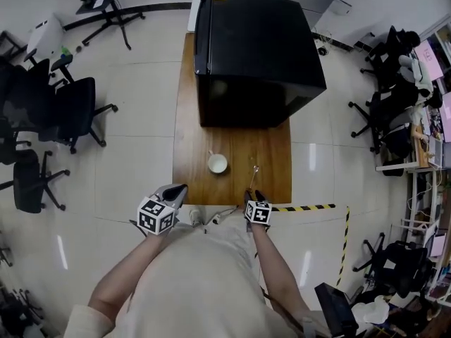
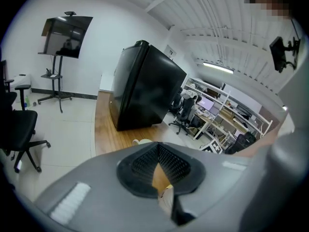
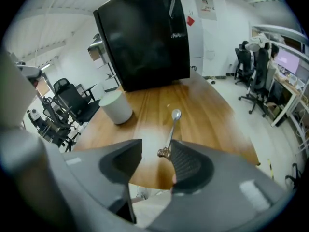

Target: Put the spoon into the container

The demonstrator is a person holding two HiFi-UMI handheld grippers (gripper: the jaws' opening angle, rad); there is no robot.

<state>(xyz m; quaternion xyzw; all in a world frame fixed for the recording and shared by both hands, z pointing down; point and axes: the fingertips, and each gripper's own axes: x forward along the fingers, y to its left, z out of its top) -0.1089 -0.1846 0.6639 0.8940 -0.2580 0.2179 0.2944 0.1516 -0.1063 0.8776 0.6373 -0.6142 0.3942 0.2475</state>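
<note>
While the spoon lies flat on the wooden table, mid-frame in the right gripper view, the right gripper sits over its handle end. Jaws apart, nothing gripped, and the handle tip is just beside the right-hand pad, not centred. The container, a white cup, stands upper left of that frame, apart from the spoon. Left gripper is at the table's near edge, fingers closed together, empty.

Step looks like pre-grasp. The next move probably calls for centring the thin handle between the pads, going low, pinching, lifting, then carrying it frame-left over the cup.
</note>
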